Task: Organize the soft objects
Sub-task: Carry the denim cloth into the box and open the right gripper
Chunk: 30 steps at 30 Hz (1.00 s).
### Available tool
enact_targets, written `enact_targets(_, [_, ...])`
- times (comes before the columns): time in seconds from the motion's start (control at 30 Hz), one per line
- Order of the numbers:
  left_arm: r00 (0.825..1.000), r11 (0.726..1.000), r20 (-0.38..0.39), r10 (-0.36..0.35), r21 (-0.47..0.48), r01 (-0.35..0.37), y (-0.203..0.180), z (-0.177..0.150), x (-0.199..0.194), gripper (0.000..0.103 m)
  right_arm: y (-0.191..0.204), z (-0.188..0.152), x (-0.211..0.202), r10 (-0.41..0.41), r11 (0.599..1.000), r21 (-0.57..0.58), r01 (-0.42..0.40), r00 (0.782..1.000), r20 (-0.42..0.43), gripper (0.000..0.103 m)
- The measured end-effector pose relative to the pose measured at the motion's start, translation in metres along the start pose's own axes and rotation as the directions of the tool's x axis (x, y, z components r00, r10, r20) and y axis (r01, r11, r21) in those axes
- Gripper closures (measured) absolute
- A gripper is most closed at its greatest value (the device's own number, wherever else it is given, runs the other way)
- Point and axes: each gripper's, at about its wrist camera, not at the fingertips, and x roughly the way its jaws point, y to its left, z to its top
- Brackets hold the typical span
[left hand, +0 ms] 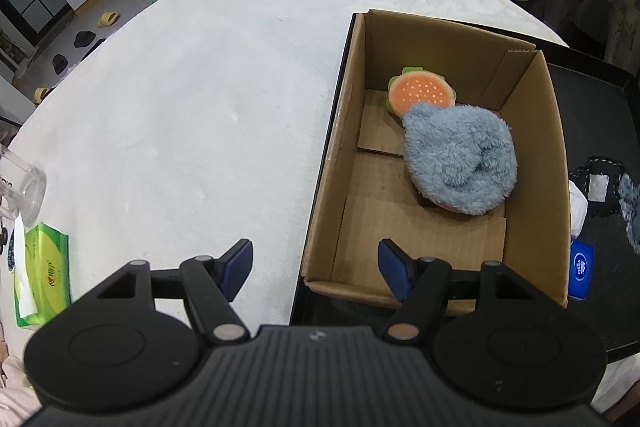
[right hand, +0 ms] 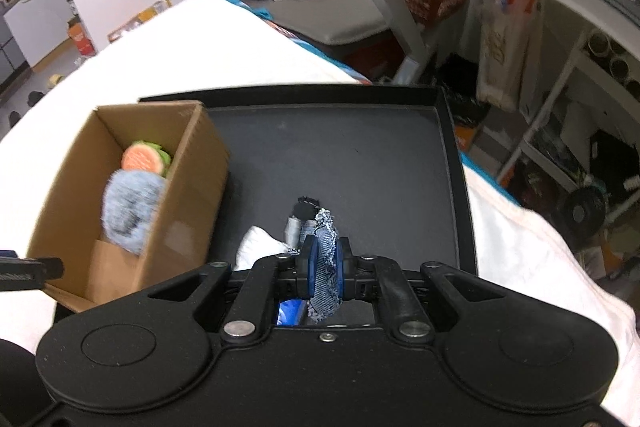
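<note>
- Jaws of the right gripper (right hand: 325,263) are pressed together, pinching a frayed denim scrap (right hand: 325,277) above the black tray (right hand: 340,155).
- Left gripper (left hand: 316,273) jaws stand spread with nothing between them, hovering at the near edge of the cardboard box (left hand: 532,163).
- Inside the box, a fluffy blue plush (left hand: 460,159) lies against a burger plush (left hand: 420,93).
- A white cloth (right hand: 256,247) lies on the tray just beside the gripper.
- The box stands at the tray's left edge, on the white-covered counter (left hand: 200,87).
</note>
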Motion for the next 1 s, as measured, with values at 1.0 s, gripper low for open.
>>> enact_targets(1.0, [0.994, 0.995, 0.070, -0.081, -0.045, 0.084, 0.029, 0.003, 0.008, 0.040, 0.092, 0.046, -0.014, 0.116, 0.982, -0.161, -0.100, 0.989, 0.094, 0.094])
